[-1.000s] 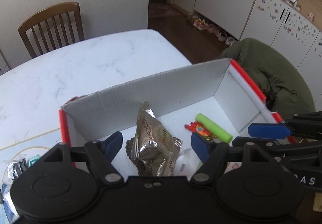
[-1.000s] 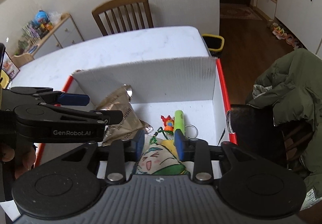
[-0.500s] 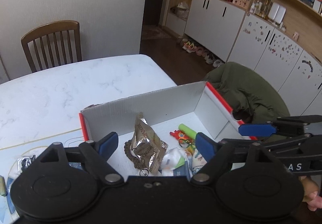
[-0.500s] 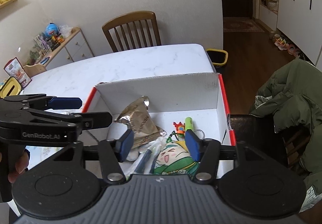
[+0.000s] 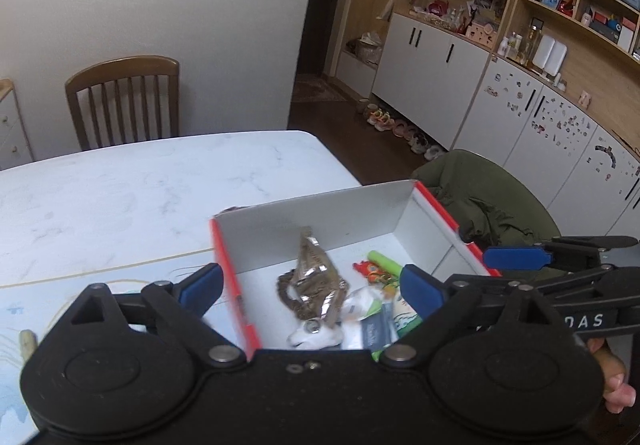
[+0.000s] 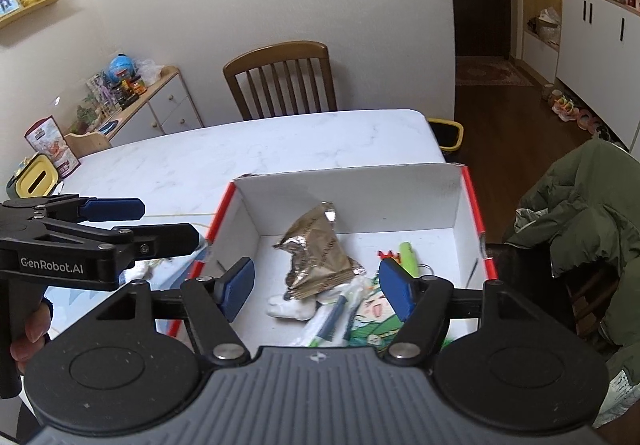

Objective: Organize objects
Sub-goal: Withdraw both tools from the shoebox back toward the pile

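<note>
A white cardboard box with red edges [image 5: 320, 221] [image 6: 360, 193] stands on the marble table. Inside lie a crumpled gold snack bag [image 5: 316, 277] [image 6: 316, 249], a green marker [image 5: 386, 263] [image 6: 409, 253], a small red toy [image 5: 366, 269], a white pouch [image 6: 290, 309] and a green cartoon packet [image 6: 374, 325]. My left gripper [image 5: 310, 287] hangs open high over the box's left wall, holding nothing. My right gripper [image 6: 318, 289] is open above the box's near part, also holding nothing.
A wooden chair [image 5: 124, 101] [image 6: 284, 81] stands at the table's far side. A green jacket [image 6: 580, 213] hangs over a chair to the right of the box. A printed mat [image 5: 36, 309] lies left of the box. A yellow bin [image 6: 446, 133] sits on the floor.
Both grippers have risen and drawn back from the box. The right gripper opened and left the cartoon packet lying in the box. The left gripper shifted left.
</note>
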`<state>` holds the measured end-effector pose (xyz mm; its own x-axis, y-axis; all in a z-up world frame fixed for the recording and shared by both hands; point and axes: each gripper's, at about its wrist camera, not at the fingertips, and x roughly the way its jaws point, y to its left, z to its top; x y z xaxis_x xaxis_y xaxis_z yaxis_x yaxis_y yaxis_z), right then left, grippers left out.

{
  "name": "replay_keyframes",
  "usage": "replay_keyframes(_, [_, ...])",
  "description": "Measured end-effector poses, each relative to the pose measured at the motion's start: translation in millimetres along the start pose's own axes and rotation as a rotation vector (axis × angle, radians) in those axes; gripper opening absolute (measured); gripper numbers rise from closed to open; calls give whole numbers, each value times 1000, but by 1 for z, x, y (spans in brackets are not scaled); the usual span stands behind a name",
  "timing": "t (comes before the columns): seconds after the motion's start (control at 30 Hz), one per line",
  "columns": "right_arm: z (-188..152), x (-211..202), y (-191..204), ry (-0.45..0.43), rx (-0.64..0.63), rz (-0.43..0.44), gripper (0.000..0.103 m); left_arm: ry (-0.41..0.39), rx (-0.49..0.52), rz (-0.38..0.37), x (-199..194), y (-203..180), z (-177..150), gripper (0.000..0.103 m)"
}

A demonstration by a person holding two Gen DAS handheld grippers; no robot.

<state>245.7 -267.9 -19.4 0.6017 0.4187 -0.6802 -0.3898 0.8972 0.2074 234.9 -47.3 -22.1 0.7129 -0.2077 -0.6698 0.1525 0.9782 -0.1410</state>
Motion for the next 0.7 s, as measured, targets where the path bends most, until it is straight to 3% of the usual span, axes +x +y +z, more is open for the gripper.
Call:
replay_keyframes(0.3, [-2,6,55,-18,-25,36,78,-9,-21,40,-28,50,-13,102])
replay_keyframes(0.7, [-5,32,130,-7,-39,15,85,8,-66,94,-55,132,-39,103])
